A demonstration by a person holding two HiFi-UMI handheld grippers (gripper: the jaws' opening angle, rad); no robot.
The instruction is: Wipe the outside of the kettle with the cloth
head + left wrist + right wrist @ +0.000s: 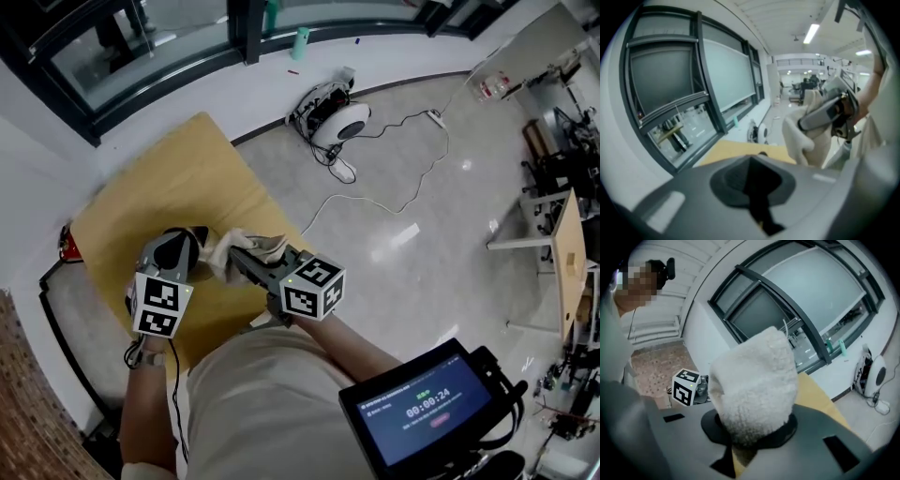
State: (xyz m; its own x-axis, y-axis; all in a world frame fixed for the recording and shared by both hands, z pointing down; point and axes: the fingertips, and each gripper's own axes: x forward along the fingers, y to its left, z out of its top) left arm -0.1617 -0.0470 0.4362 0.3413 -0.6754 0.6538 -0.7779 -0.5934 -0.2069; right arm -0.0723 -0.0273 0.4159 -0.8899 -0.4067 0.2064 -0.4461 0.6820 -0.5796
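No kettle shows in any view. Over the wooden table (178, 183) my right gripper (240, 260) is shut on a fluffy off-white cloth (234, 246). In the right gripper view the cloth (754, 385) bulges up from between the grey jaws of that gripper (754, 439). My left gripper (183, 240) sits just left of the cloth, its tips close to it. Its jaws (757, 190) meet in a dark slit with nothing seen between them. From the left gripper view the cloth (806, 140) hangs to the right, clamped by the right gripper (802, 125). The left gripper's marker cube (686, 386) shows beside the cloth.
A white round device (345, 122) with tangled cables lies on the tiled floor beyond the table's far corner. Dark window frames (159, 70) run along the back wall. A red object (66, 242) sits at the table's left edge. A screen (427, 405) hangs at my front right.
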